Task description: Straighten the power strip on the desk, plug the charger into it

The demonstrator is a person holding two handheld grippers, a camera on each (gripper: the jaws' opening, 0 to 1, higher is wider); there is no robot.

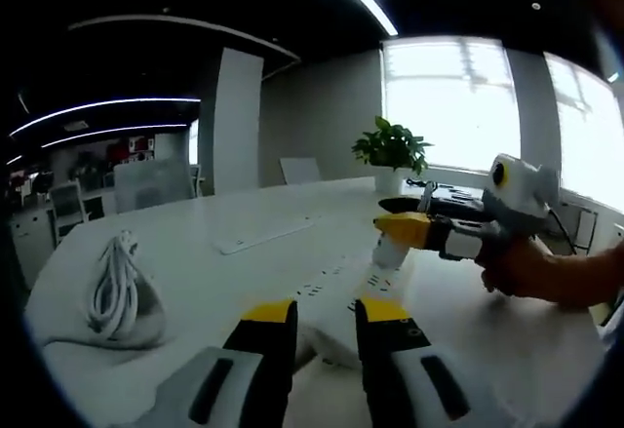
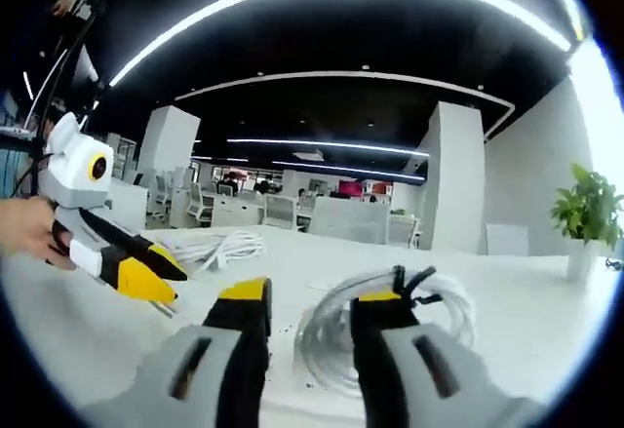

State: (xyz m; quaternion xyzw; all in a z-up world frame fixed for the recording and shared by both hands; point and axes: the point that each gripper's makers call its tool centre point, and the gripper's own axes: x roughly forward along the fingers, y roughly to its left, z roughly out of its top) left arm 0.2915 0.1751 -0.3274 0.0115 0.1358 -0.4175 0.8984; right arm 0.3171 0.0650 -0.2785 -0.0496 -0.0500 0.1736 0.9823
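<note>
Two-handed step, judged to be the plugging-in. Found the power strip (image 1: 336, 287) lying on the desk (image 1: 195, 243), running away from the left gripper (image 1: 327, 313), its near end between that gripper's parted jaws and not yet pinched. Saw the right gripper (image 1: 390, 225) reaching in from the right, with the white charger (image 1: 390, 252) just under its yellow tips and down against the strip's top face. Could not tell whether those jaws were gripping the charger or only resting by it, perhaps because of the side-on angle. Needed, for a clean job, to close the left jaws on the strip's end and hold it flat and straight. Needed then to keep the charger upright, prongs square to a socket, and press straight down without rocking. Noted a coiled white cable (image 1: 119, 291) well off to the left, clear of the work.
</note>
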